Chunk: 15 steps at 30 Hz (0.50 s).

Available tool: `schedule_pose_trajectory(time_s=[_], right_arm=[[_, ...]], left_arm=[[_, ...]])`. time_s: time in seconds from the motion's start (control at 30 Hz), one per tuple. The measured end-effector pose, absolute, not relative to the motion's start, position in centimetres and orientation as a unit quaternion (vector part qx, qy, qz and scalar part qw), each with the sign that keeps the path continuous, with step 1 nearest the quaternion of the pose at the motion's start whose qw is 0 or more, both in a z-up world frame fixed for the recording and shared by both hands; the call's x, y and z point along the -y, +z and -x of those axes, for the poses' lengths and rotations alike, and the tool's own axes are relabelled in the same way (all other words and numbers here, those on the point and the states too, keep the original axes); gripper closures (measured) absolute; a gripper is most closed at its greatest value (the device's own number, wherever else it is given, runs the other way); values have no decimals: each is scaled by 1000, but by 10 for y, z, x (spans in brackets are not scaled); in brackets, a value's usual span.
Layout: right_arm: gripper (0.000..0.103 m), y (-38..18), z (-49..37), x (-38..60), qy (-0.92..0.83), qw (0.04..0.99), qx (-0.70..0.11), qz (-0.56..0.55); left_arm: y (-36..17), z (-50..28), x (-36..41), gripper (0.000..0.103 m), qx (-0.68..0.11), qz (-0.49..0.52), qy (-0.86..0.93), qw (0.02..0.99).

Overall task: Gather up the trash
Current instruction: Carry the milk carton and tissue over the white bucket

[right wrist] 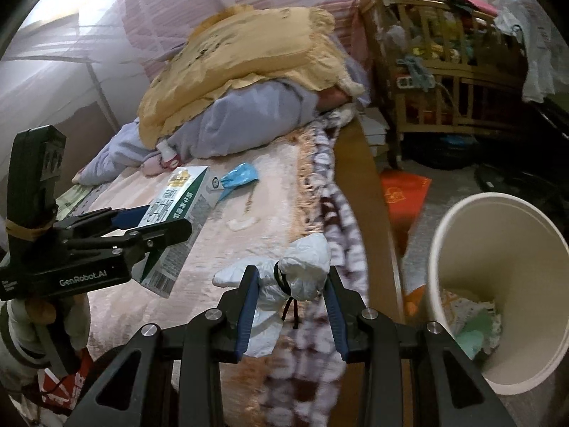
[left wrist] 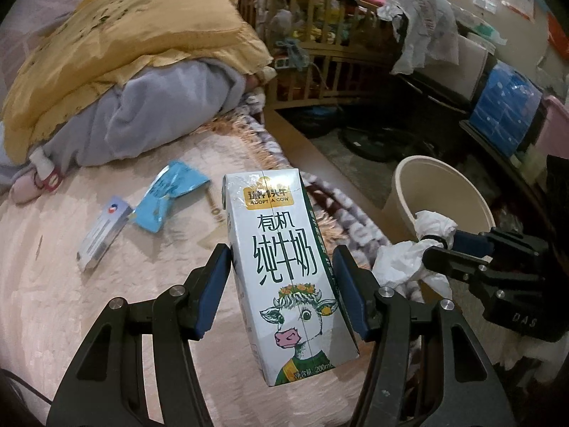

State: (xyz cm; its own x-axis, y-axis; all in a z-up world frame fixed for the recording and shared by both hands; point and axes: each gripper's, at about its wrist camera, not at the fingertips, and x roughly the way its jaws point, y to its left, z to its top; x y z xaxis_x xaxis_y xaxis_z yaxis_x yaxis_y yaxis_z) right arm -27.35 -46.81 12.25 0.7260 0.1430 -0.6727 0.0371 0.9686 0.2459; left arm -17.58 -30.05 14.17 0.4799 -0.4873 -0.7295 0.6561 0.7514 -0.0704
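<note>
Milk carton [left wrist: 284, 270]: stiff, probably light, clamped across its sides by the left gripper [left wrist: 281, 291] above the bed, bin [left wrist: 409, 185] far right. Tissue wad [right wrist: 298, 270]: soft, crushable, pinched in the right gripper [right wrist: 290, 306], bin [right wrist: 458, 235] right.

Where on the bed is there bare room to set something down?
Free: pink bedspread below the small white box, and the strip between blue wrapper and fringed edge. Crowded: the head end, under the yellow quilt and grey bedding.
</note>
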Motion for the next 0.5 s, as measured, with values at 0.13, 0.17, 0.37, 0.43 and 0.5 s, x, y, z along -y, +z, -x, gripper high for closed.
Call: schedule_pose_trajectory(time_s=[0.13,0.17,0.37,0.43,0.5], right_arm=[[68,123,282,486,9,922,-367,-125],[68,122,284,492,4,921,-367,-128],[68,120,295,519,-22,920,-366,-141],[68,120,298,526,-30,920,-365,-142],[68,120,301,533,-42,920,-365,-139]], left_arm=[[140,177,318,45,-384,-119,-343,849],[140,178,321,45,-384,-121,-344,848],[139,182,343,45,-384,-131,-356,842],[139,182,349,45,-384,-132,-360,840],[139,182,357,45,-384,-134,-367,837]])
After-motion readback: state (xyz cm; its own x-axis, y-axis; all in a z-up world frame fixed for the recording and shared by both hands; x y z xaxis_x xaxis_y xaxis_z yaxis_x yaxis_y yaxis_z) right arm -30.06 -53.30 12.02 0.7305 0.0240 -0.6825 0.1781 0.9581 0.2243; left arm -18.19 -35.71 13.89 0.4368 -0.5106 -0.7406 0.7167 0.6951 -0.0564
